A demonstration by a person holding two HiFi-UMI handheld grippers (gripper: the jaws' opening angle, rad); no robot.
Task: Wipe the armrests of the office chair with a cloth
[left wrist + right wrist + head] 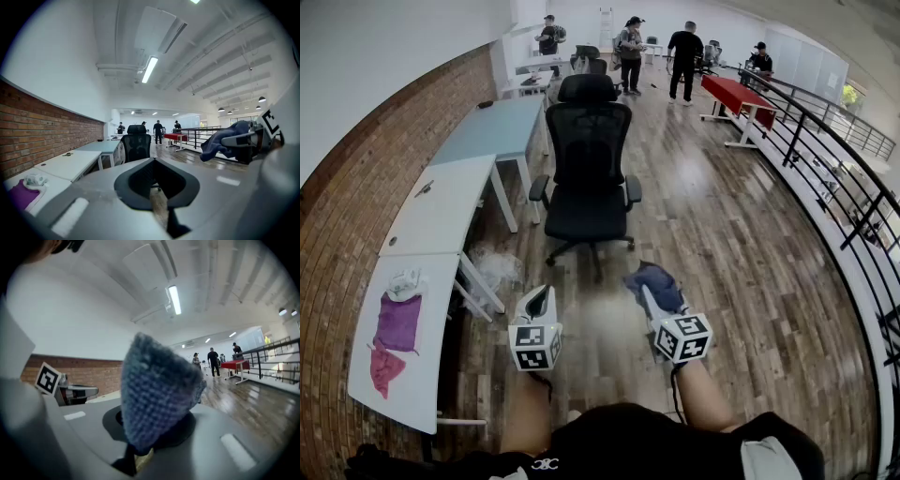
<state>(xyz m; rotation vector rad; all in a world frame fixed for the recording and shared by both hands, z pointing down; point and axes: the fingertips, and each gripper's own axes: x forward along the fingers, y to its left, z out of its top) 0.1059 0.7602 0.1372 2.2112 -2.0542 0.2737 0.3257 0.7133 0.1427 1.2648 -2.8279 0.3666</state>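
The black office chair [586, 159] stands on the wood floor ahead of me, facing me, its armrests [539, 190] out to either side. It also shows small and distant in the left gripper view as the chair [137, 145]. My right gripper [654, 292] is shut on a blue knitted cloth [653, 279], well short of the chair. That cloth [157, 390] fills the right gripper view and hides the right gripper [154, 427]. My left gripper [538, 302] is level beside it, shut with nothing in it; its left gripper [153, 161] tips meet. From there the cloth [220, 140] hangs at the right.
White tables [441, 211] line the brick wall on the left; the nearest carries purple and pink cloths [397, 323]. A black railing [834, 169] runs along the right. A red table [736, 96] and several people [684, 56] are at the far end.
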